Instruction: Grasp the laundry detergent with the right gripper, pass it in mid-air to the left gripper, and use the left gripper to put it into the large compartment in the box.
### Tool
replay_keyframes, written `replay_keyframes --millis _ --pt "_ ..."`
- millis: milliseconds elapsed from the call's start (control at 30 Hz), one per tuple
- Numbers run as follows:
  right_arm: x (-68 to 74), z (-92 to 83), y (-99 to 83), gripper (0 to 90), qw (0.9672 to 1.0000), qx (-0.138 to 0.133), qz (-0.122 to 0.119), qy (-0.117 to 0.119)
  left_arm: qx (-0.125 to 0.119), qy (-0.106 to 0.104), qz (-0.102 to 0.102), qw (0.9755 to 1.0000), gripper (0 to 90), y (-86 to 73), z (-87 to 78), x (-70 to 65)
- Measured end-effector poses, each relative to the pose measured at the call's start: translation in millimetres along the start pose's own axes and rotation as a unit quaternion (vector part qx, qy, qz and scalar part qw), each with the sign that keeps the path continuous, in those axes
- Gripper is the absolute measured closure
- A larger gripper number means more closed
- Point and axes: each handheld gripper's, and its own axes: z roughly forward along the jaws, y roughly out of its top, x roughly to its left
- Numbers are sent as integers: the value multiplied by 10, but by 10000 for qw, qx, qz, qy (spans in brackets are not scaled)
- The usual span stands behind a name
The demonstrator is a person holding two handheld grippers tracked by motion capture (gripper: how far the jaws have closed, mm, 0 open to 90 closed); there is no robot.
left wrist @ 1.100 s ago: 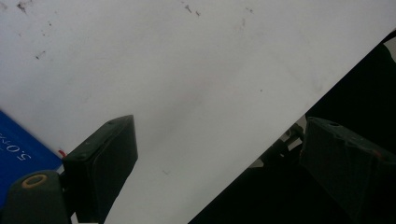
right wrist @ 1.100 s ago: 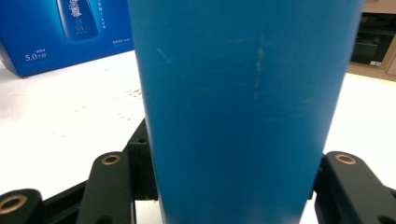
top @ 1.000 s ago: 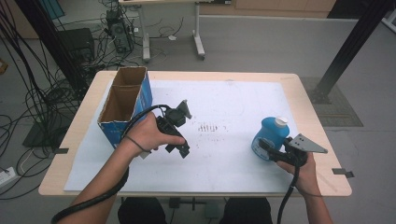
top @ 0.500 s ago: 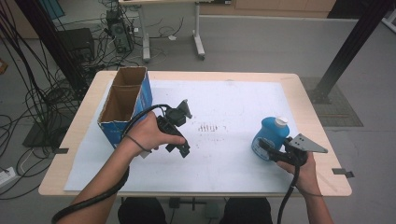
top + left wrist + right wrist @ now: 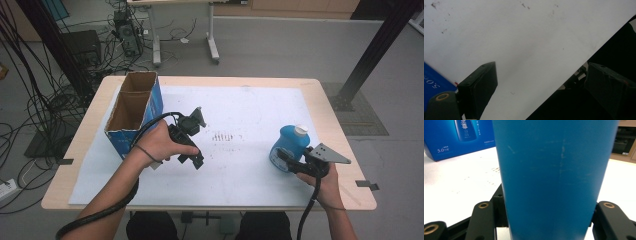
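A blue plastic bottle (image 5: 289,146) with a white cap (image 5: 301,130) stands upright at the right of the white sheet (image 5: 240,105). My right gripper (image 5: 286,159) is shut on its lower body from the near side. In the right gripper view the bottle (image 5: 554,175) sits squeezed between the two black jaws of the right gripper (image 5: 549,210). My left gripper (image 5: 193,159) hovers over the sheet's middle left, pointing toward the near edge. In the left gripper view the left gripper (image 5: 541,68) is open, jaws wide apart with nothing between them.
An open-topped blue cardboard box (image 5: 132,112) stands at the table's left side, close to the left hand; it also appears as the box (image 5: 456,137). Small dark marks (image 5: 222,136) dot the sheet's middle. A black post (image 5: 372,50) rises past the table's far right.
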Motion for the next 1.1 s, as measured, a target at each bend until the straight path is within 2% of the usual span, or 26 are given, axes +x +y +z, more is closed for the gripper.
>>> replay_keyframes --millis 1100 --pt "0 -1 -8 433 10000 -30 -23 7 -6 17 -30 10000 113 1 2 -10"
